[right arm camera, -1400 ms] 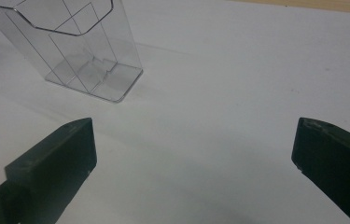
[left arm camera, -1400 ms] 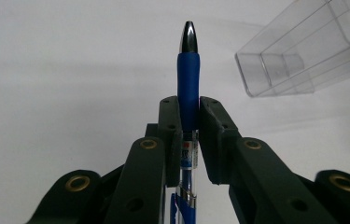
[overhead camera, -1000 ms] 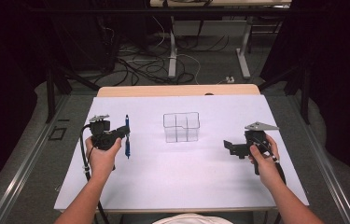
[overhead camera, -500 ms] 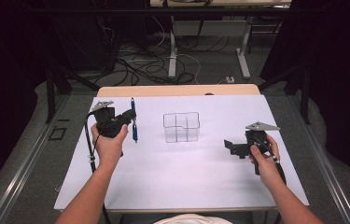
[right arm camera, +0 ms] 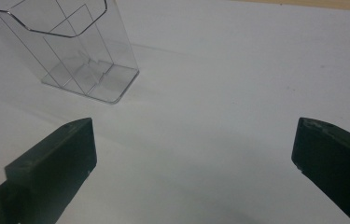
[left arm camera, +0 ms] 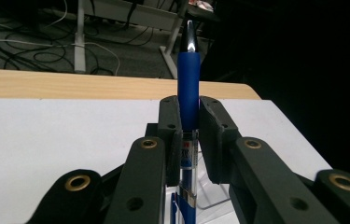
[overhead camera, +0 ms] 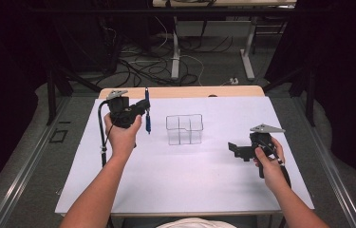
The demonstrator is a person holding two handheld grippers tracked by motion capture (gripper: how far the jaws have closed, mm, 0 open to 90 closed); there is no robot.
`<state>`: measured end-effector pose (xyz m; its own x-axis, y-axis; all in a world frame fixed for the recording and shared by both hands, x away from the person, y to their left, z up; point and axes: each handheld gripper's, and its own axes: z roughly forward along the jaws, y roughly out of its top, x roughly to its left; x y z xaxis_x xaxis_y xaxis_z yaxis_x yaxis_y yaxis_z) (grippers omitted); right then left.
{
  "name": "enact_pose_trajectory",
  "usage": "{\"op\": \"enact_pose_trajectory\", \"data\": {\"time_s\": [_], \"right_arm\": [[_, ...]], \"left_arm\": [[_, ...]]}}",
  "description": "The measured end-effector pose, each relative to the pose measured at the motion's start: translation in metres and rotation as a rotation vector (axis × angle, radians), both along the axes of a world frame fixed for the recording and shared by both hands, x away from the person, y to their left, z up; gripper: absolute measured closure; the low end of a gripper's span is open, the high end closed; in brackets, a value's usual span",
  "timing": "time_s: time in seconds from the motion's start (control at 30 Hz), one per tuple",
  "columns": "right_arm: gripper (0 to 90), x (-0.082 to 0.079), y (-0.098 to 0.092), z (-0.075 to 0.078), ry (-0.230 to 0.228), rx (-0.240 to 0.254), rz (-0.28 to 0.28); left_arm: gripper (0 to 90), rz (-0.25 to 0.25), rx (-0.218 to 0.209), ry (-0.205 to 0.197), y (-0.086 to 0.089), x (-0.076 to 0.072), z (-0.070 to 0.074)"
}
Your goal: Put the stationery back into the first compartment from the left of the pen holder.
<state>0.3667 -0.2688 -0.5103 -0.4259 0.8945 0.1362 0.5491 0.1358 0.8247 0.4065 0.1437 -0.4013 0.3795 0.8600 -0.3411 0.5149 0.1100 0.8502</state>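
My left gripper (overhead camera: 145,110) is lifted above the table's far left and is shut on a blue pen (overhead camera: 147,114), which stands upright between the jaws. In the left gripper view the pen (left arm camera: 188,88) rises past the black pads (left arm camera: 169,122) with its tip up. A clear plastic divided holder (overhead camera: 184,128) stands empty at the table's middle, just right of the pen. My right gripper (overhead camera: 233,149) rests low at the right, jaws wide apart with nothing between them; the right gripper view has the holder (right arm camera: 70,44) at upper left beyond its fingers (right arm camera: 58,161).
White paper (overhead camera: 185,180) covers the table, with a wooden edge (overhead camera: 190,91) along the far side. Cables and desk legs lie on the dark floor beyond. A cable hangs from the left gripper down by the forearm.
The left hand has carried the pen up and toward the far side, slightly rightward, nearer the holder. The right hand has stayed put.
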Motion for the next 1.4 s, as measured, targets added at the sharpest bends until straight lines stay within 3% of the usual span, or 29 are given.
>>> {"op": "enact_pose_trajectory", "data": {"time_s": [0.2,0.67,1.0,1.4], "right_arm": [[0.0,0.000,0.000,0.000,0.002,0.002,0.001],[0.0,0.000,0.000,-0.001,0.006,0.000,0.010],[0.0,0.001,0.000,-0.002,0.007,0.002,0.012],[0.0,0.001,0.002,-0.003,0.011,0.000,0.026]], "left_arm": [[79.4,-0.015,0.008,-0.014,-0.014,0.005,-0.001],[79.4,-0.030,0.003,-0.002,-0.038,0.021,-0.010],[79.4,0.000,0.005,0.015,-0.049,0.038,-0.018],[79.4,-0.011,0.019,0.048,-0.063,0.054,-0.031]]}}
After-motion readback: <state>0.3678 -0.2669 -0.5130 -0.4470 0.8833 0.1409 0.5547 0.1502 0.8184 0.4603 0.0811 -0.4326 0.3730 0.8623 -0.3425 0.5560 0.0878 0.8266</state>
